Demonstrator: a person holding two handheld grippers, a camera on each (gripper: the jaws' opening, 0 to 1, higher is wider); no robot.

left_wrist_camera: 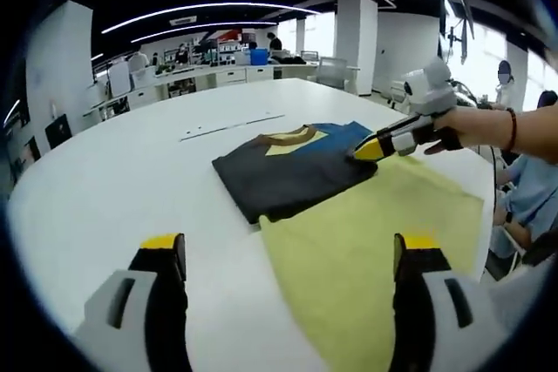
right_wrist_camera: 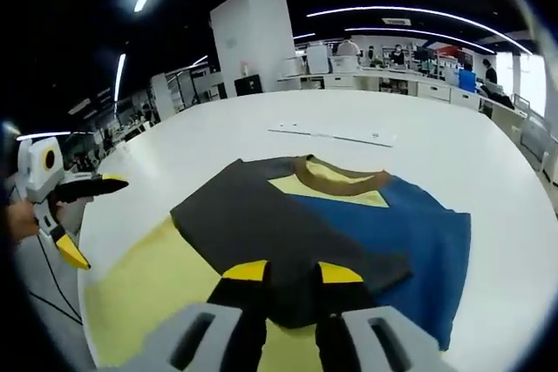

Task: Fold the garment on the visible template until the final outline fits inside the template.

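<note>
Shirt (right_wrist_camera: 296, 241) half-folded on yellow template (left_wrist_camera: 375, 259), white table (left_wrist_camera: 113, 180). Soft, light, limp; likely best pinched at edge or corner. Right gripper (right_wrist_camera: 292, 278) nearly closed, pinching dark fold's edge. Left gripper (left_wrist_camera: 288, 254) wide open, empty.

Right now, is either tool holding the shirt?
The right tool pinches the shirt's dark folded edge. The left tool is open, holding nothing.
</note>
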